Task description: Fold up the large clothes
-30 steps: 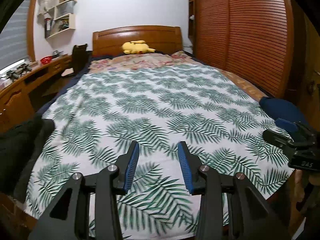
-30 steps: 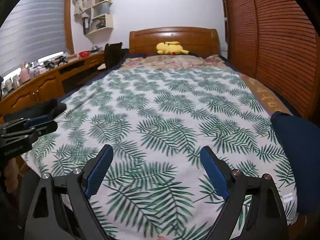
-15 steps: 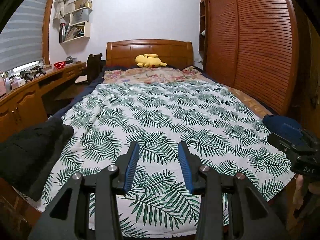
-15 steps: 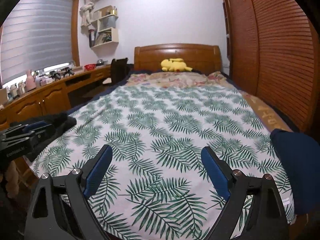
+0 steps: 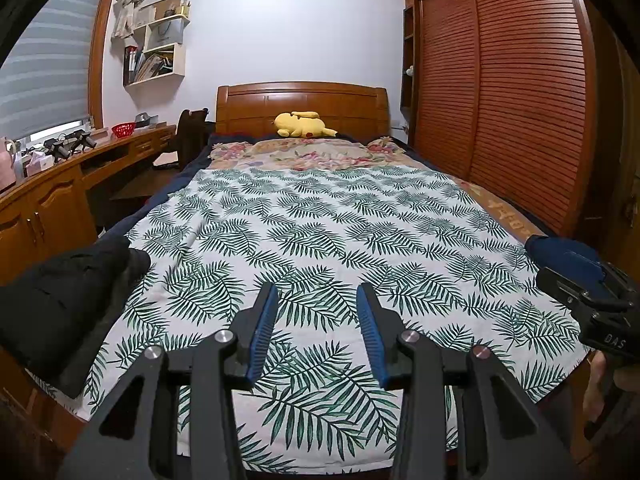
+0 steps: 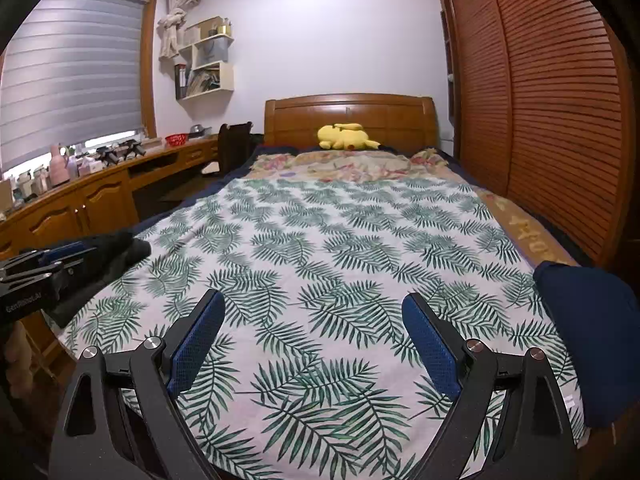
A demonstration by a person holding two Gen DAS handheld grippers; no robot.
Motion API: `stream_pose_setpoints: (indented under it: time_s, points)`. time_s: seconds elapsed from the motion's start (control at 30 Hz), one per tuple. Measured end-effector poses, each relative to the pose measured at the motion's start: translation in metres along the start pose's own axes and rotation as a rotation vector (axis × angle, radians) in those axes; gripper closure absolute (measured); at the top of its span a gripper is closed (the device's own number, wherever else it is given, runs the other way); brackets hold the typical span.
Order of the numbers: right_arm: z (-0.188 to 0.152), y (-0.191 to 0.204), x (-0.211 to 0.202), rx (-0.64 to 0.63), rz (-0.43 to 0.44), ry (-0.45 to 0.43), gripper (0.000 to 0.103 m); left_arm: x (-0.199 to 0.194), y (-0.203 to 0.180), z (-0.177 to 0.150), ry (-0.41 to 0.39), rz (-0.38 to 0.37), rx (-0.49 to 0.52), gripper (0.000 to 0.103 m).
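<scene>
A black garment (image 5: 60, 300) lies bunched on the bed's near left corner, also seen in the right wrist view (image 6: 116, 248). A folded navy garment (image 5: 560, 250) rests at the near right edge (image 6: 592, 340). My left gripper (image 5: 316, 288) hovers over the foot of the bed, its jaws partly apart with only the sheet showing between them. My right gripper (image 6: 313, 296) stands open wide, with nothing between its blue pads (image 6: 196, 344). Each gripper shows at the edge of the other's view: the right one (image 5: 592, 300) by the navy garment, the left one (image 6: 36, 272) by the black garment.
The bed is covered by a white sheet with green palm leaves (image 5: 320, 232). A yellow plush toy (image 5: 302, 124) lies by the wooden headboard (image 5: 300, 100). A wooden desk (image 6: 80, 200) runs along the left wall, a slatted wardrobe (image 5: 500, 100) along the right.
Both grippers rose and tilted upward, so the bed sits lower in each view and more of the wall and window shows. Their jaws kept the same width.
</scene>
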State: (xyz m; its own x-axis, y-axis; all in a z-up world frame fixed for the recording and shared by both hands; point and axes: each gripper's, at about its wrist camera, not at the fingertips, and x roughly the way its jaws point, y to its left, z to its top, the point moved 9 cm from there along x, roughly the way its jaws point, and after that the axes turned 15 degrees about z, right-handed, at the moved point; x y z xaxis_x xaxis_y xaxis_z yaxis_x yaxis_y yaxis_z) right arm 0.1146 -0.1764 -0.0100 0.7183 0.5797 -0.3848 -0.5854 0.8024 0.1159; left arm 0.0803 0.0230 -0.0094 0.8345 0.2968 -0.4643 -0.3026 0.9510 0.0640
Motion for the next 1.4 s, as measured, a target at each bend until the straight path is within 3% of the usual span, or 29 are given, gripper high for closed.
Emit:
stream_pose_setpoints:
  time_s: [1.4]
  points:
    - [0.0027,-0.0032,-0.0004,0.003,-0.008,-0.011,0.011,-0.0084,0.0001,-0.0020,-0.006,0.002,-0.004,0.062]
